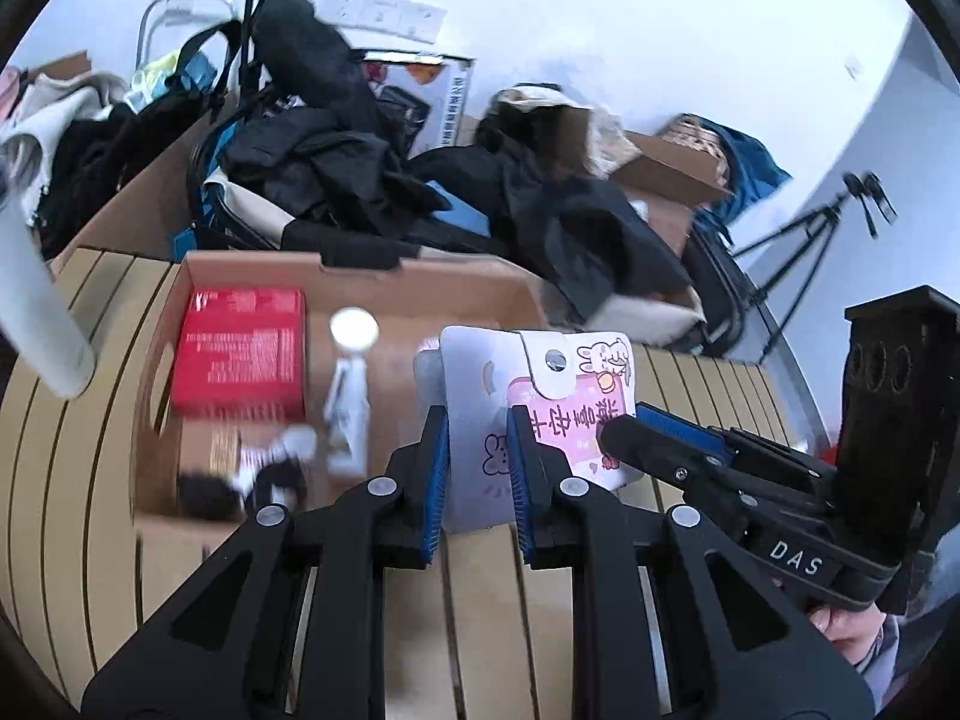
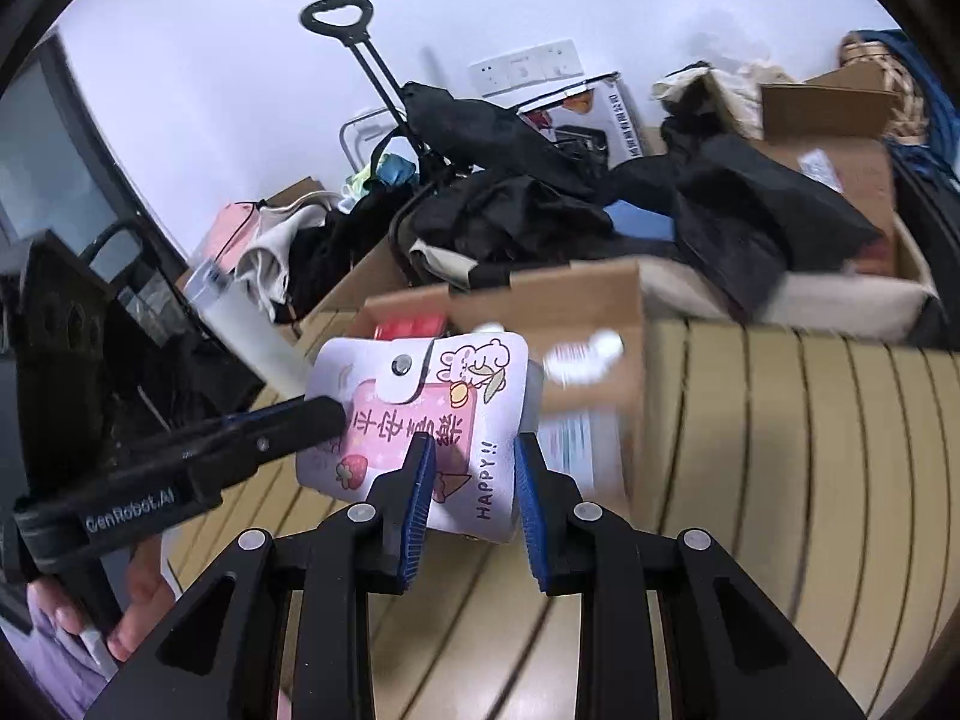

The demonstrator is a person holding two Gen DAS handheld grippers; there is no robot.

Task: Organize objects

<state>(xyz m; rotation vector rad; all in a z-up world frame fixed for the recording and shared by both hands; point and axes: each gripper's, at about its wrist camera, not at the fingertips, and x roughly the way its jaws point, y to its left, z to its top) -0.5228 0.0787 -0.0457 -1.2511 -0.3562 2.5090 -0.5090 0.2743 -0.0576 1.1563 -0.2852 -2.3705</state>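
Both claws, our left [image 1: 478, 468] and right [image 2: 474, 495], pinch the cartoon-printed snap pouch [image 1: 540, 414] together above the slatted bench [image 1: 72, 420], seemingly carrying it toward the cardboard box [image 1: 420, 282].

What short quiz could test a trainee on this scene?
1. True or false: both hand-held grippers hold the same pouch.
2. What colour is the packet lying in the box?
3. The pouch is: A) inside the box, B) held above the table, C) lying on the clothes.

Key: 1 true: the left hand-held gripper and the right hand-held gripper both clamp it. 2 red. 3 B.
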